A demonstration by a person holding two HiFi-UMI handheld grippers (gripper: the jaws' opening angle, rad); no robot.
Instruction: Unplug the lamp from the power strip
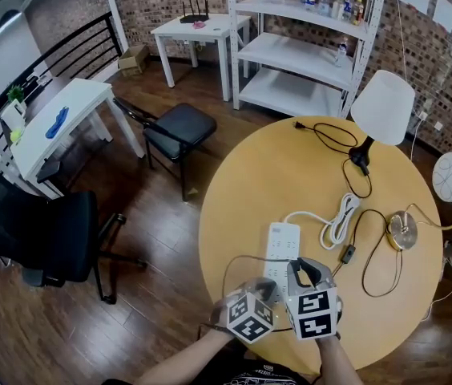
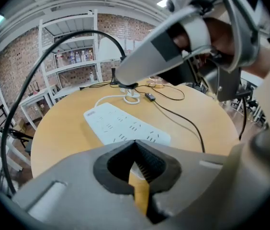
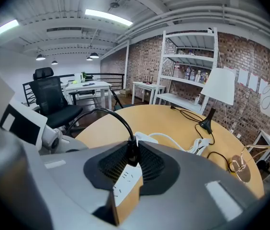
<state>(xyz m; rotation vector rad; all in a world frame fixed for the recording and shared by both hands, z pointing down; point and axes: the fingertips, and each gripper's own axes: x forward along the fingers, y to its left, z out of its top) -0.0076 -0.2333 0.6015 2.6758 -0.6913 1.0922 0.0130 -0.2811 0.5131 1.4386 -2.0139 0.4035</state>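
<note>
**Pinching the plug at the strip**

Grips the black plug (image 3: 132,153) in the right gripper (image 3: 133,146), jaws closed narrowly on it, directly over the near end of the white power strip (image 3: 125,185). Holds the left gripper (image 2: 136,146) alongside, jaws pressed together on nothing, tips just above that strip end. Shows the brass lamp (image 1: 402,229) well beyond both.

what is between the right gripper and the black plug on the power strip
Nothing visible. The black plug already stands between the right gripper's jaws, at the near end of the power strip. Its cord arches away from the jaws, and the left gripper sits alongside, not in the way.
</note>
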